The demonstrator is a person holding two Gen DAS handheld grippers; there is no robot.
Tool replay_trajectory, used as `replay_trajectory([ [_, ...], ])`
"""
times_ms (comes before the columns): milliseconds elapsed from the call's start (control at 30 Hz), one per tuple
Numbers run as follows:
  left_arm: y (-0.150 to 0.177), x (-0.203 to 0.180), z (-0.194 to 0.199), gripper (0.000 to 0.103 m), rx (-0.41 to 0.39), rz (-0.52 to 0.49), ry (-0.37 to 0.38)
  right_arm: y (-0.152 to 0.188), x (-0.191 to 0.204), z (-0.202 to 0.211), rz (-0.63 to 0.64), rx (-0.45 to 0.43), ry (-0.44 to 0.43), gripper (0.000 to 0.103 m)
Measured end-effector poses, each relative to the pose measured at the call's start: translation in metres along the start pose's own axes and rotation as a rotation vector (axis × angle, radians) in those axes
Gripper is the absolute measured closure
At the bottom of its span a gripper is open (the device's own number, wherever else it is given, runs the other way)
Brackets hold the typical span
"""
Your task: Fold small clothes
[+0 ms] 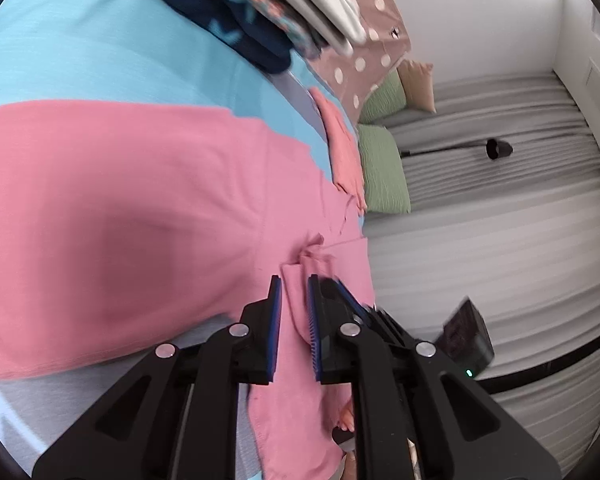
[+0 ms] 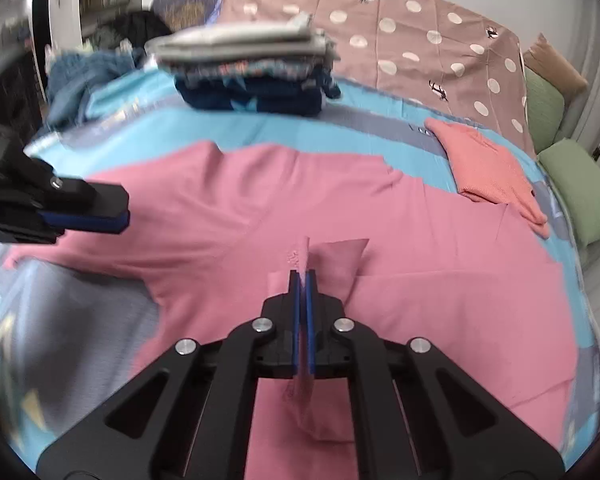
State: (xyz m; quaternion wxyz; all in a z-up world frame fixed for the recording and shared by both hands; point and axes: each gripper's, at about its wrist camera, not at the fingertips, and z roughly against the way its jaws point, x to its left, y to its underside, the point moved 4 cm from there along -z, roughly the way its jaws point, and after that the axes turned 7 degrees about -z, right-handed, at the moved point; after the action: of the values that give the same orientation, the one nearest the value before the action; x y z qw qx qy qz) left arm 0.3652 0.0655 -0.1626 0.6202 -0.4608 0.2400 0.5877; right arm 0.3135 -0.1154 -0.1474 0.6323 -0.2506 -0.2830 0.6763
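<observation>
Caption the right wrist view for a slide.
Right gripper pinches pink cotton garment on blue bedsheet; folded clothes stack behind.

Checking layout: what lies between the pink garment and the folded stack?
Bare blue bedsheet between pink garment and folded stack, in the right wrist view.

Big pink garment (image 2: 300, 200) spread mostly flat on the bed, one edge pinched up into a fold.
</observation>
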Motion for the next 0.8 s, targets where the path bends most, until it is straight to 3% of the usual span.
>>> replay_trajectory([
  [133,-0.002,0.002,0.014,0.09,-0.031,0.004,0.013,0.005,0.024,0.039,0.059,-0.1,-0.116,0.101],
  [233,-0.001,0.0,0.02,0.086,-0.044,-0.005,0.017,0.018,0.058,0.053,0.231,-0.141,-0.075,0.101],
  [400,0.005,0.004,0.024,0.083,-0.037,0.003,-0.002,0.052,0.086,0.036,0.374,-0.068,-0.064,0.098],
  [467,0.008,0.013,0.029,0.08,-0.038,0.02,-0.015,0.069,0.093,0.028,0.403,-0.001,-0.101,0.076],
  [500,0.009,0.016,0.032,0.079,-0.042,0.026,-0.024,0.076,0.096,0.028,0.427,0.012,-0.105,0.057],
  [533,0.011,0.02,0.037,0.079,-0.047,0.031,-0.032,0.08,0.099,0.029,0.447,0.014,-0.11,0.052],
  [633,0.017,0.033,0.053,0.078,-0.07,0.048,-0.055,0.084,0.104,0.042,0.479,-0.016,-0.128,0.053],
  [733,0.021,0.044,0.077,0.074,-0.114,0.061,-0.083,0.064,0.096,0.053,0.414,-0.077,-0.145,0.053],
  [800,0.024,0.054,0.097,0.066,-0.162,0.07,-0.12,0.051,0.085,0.051,0.347,-0.084,-0.142,0.053],
])
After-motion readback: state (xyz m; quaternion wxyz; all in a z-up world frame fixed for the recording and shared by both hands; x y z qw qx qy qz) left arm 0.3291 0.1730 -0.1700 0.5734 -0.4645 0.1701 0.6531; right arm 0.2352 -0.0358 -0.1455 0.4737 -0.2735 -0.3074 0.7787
